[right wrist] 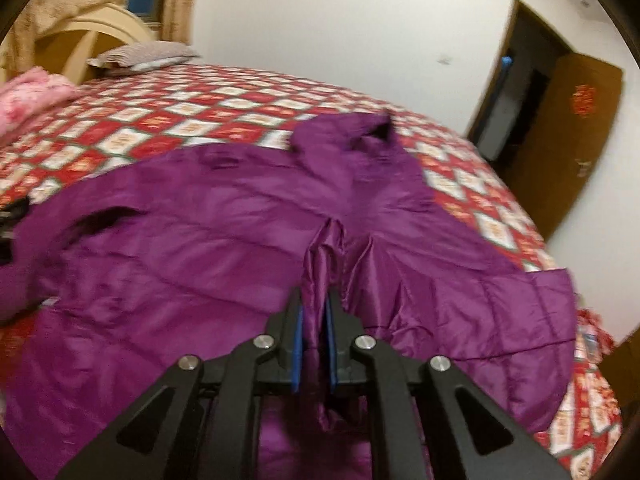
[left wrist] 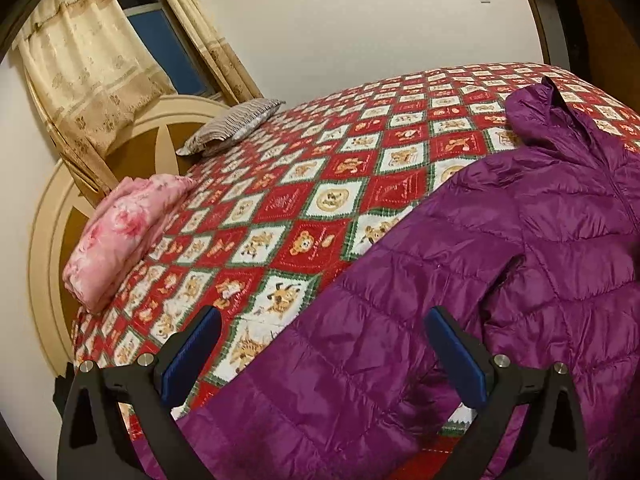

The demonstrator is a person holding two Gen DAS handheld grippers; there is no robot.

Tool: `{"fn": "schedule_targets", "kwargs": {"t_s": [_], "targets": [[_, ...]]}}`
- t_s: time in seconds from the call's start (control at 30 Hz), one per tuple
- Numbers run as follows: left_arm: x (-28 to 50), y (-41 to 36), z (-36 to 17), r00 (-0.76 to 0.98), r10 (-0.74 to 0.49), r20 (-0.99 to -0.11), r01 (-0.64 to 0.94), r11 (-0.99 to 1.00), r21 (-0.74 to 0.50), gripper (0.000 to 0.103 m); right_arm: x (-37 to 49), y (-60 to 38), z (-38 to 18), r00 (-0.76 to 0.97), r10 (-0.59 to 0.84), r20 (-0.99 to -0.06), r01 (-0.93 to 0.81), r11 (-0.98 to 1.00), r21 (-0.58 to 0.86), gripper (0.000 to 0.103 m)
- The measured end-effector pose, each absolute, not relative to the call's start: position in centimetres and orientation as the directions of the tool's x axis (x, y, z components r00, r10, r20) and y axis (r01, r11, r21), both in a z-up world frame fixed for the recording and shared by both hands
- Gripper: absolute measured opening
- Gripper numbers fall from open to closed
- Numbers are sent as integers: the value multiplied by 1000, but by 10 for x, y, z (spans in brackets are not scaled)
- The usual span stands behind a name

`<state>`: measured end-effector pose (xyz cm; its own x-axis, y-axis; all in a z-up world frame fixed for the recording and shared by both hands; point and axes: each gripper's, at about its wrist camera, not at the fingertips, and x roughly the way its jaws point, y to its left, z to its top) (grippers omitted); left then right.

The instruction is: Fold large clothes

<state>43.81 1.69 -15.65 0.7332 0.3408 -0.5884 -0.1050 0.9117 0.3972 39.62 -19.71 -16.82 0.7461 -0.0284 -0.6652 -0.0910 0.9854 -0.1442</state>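
Observation:
A purple quilted jacket (left wrist: 500, 260) lies spread on the bed, collar (left wrist: 556, 100) toward the far side and one sleeve (left wrist: 320, 380) running toward me. My left gripper (left wrist: 324, 344) hangs open over that sleeve, its blue pads wide apart with nothing pinched between them. In the right wrist view the jacket (right wrist: 180, 240) fills the middle. My right gripper (right wrist: 315, 300) is shut on a bunched fold of its fabric, with creases fanning up from the pads toward the collar (right wrist: 360, 132).
The bed carries a red, white and green bear-print quilt (left wrist: 320, 184). A folded pink blanket (left wrist: 120, 236) and a striped pillow (left wrist: 236, 124) lie by the cream headboard (left wrist: 44, 248). A curtained window (left wrist: 88, 64) is behind it. A brown door (right wrist: 576, 152) stands open at the right.

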Motion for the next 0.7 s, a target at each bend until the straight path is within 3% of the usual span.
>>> {"fn": "schedule_targets", "kwargs": {"t_s": [0.03, 0.07, 0.27, 0.47, 0.7], "targets": [[438, 16, -154, 736, 342, -584, -108, 912, 397, 102, 389, -194, -161, 754, 29, -656, -127, 986, -103, 49], [438, 13, -151, 739, 344, -579, -114, 911, 396, 102, 385, -191, -156, 763, 55, -644, -146, 985, -88, 61], [433, -22, -133, 770, 307, -560, -99, 924, 370, 102, 338, -225, -122, 813, 110, -572, -152, 988, -26, 61], [426, -100, -130, 787, 180, -589, 45, 937, 347, 102, 319, -325, -130, 801, -124, -586, 140, 990, -18, 67], [431, -188, -164, 742, 62, -667, 220, 918, 330, 102, 306, -378, -162, 729, -220, -648, 253, 966, -43, 74]]}}
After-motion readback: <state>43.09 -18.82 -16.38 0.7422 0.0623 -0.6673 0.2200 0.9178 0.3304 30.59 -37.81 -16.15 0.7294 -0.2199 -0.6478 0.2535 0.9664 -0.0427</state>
